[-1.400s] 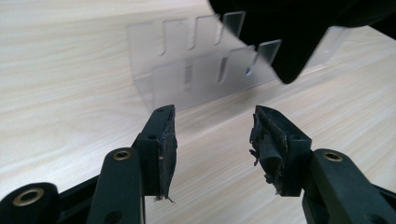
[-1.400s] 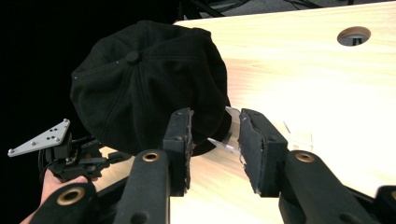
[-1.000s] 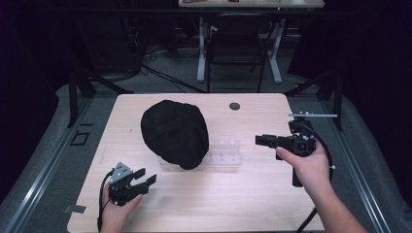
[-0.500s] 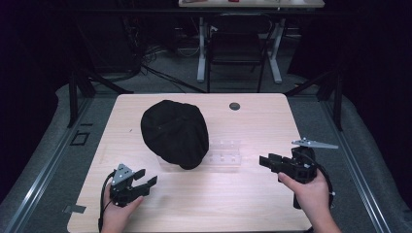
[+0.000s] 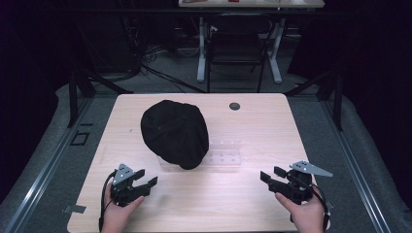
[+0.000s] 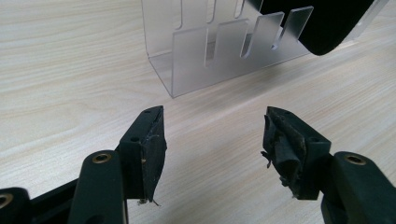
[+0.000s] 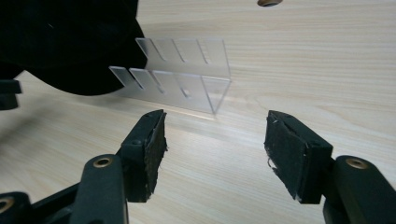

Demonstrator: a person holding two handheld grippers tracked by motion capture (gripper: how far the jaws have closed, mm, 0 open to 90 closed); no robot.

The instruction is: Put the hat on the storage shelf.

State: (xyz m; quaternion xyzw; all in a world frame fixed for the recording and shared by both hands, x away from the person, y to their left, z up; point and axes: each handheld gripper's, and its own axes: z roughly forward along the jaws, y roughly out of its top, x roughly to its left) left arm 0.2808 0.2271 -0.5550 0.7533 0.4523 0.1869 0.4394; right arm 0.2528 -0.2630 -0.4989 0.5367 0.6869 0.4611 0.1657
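Note:
A black cap (image 5: 174, 132) rests over a clear slotted acrylic rack (image 5: 223, 154) in the middle of the wooden table (image 5: 262, 126). In the left gripper view the rack (image 6: 219, 51) stands ahead with the cap's edge (image 6: 322, 23) draped on it. From the right gripper view the rack (image 7: 187, 74) and cap (image 7: 65, 42) lie ahead to the left. My left gripper (image 5: 145, 182) sits open near the front left, its jaws having just been opening, nothing between them. My right gripper (image 5: 268, 175) is low at the front right, jaws just opened wide and empty.
A small round grommet hole (image 5: 234, 106) sits near the table's far edge. Beyond the table stand a chair (image 5: 238, 48) and desk legs on a dark floor. Bare wood lies between the two grippers along the front edge.
The right hand has come down and back toward the front right edge, and its jaws have spread. The left hand has stayed put. Cap and rack have not moved.

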